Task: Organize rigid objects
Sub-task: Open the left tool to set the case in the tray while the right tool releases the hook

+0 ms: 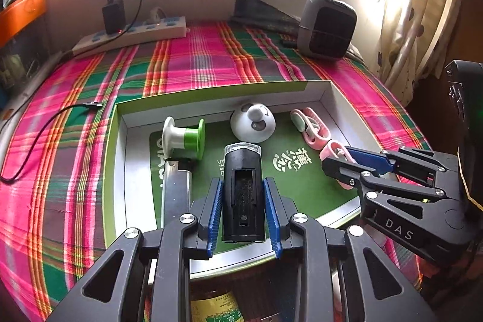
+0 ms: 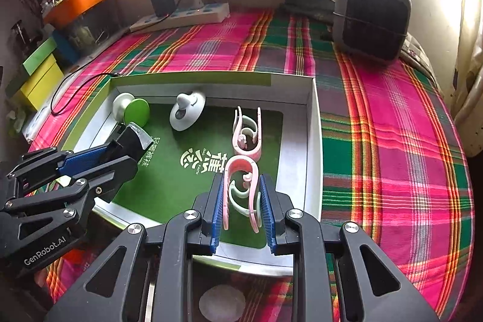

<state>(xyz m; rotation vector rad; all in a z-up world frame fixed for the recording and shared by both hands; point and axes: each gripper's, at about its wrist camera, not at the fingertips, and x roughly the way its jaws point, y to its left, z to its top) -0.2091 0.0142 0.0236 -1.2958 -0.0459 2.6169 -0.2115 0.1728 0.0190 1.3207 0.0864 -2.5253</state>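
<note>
A shallow box (image 1: 327,94) with a green floor lies on the plaid cloth. My left gripper (image 1: 243,189) is shut on a black rectangular device (image 1: 243,189) with a clear cap, held over the box's near half. It also shows in the right wrist view (image 2: 129,141). My right gripper (image 2: 241,186) is shut on a pink clip (image 2: 243,186) at the box's right side; it shows in the left wrist view (image 1: 338,165). In the box lie a second pink clip (image 2: 246,132), a white dome toy (image 2: 187,110), a white and green spool (image 1: 184,136) and a metal bar (image 1: 176,195).
A white power strip (image 1: 129,35) with a black charger and a grey heater (image 1: 326,23) stand at the back of the bed. A black cable (image 1: 45,129) lies left of the box. A yellow-labelled jar (image 1: 215,307) sits below my left gripper. Coloured boxes (image 2: 39,74) stand at left.
</note>
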